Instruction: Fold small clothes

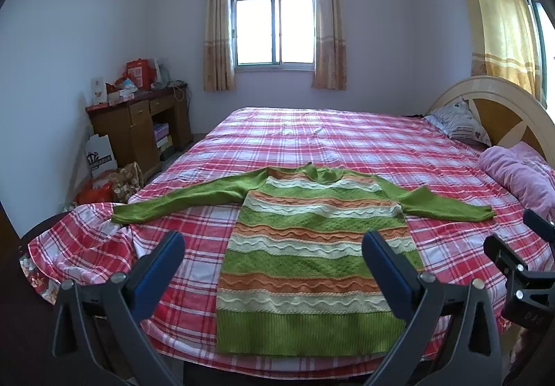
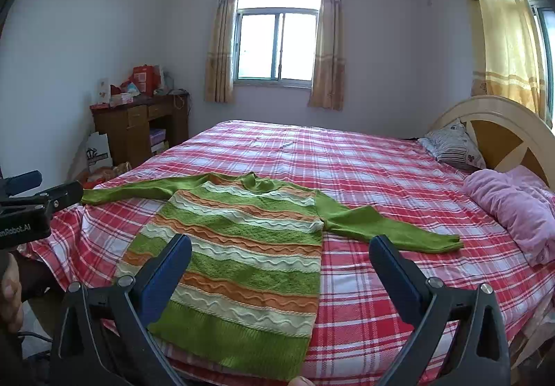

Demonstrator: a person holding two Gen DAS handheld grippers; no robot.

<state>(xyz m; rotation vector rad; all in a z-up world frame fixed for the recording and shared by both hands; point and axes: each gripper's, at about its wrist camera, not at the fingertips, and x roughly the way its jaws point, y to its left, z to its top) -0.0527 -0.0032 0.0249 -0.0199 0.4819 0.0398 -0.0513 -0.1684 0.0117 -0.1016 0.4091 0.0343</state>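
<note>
Striped sweater (image 1: pixel 308 257): lying flat, unfolded, sleeves spread, hem at bed (image 1: pixel 347 139) near edge. Left gripper (image 1: pixel 274 257), right gripper (image 2: pixel 281 264): hovering released, gripping nothing. All folding remaining.

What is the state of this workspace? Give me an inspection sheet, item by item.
Surface: bed with red plaid sheet, rumpled at the near left corner.
Job's things: green striped sweater lies flat, front up, both sleeves spread, unfolded.
Clutter: pink blanket bunched by the headboard; pillow behind it.
Grippers: left claw open, empty, above the hem; right claw open, empty.
Cables: dark cord near the floor at lower left in the right wrist view; run unclear.
Surroundings: wooden desk piled with boxes, bags beside it, curtained window.
</note>
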